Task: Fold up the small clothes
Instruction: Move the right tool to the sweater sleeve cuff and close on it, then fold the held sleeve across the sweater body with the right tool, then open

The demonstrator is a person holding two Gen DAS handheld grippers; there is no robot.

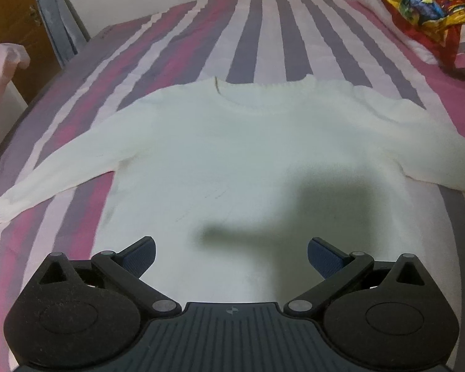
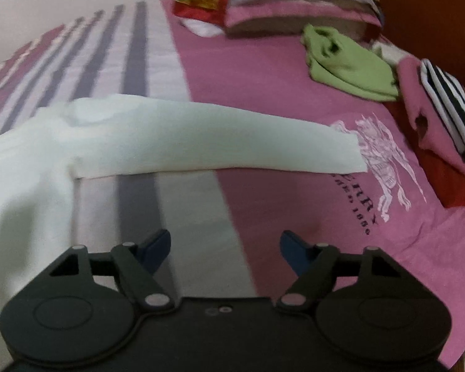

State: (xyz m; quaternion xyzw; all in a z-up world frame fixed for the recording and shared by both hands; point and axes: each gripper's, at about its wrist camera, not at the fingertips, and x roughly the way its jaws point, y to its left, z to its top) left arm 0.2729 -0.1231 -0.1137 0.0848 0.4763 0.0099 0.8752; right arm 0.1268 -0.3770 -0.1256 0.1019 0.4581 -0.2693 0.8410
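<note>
A small white long-sleeved sweater (image 1: 232,155) lies flat, face up, on the striped bed cover, neck away from me and both sleeves spread out. My left gripper (image 1: 231,255) hovers open over the sweater's lower body, with nothing between its blue pads. In the right wrist view the sweater's right sleeve (image 2: 207,145) stretches across to the right, its cuff resting on the pink part of the cover. My right gripper (image 2: 225,249) stands open above bare bed cover, below that sleeve and to the right of the sweater's body, holding nothing.
The bed cover (image 1: 176,46) is striped pink, purple and white. A colourful red and gold bundle (image 1: 424,9) lies at the far right. A green garment (image 2: 347,65), a pillow (image 2: 300,9) and a stack of pink and striped clothes (image 2: 443,114) sit beyond the sleeve.
</note>
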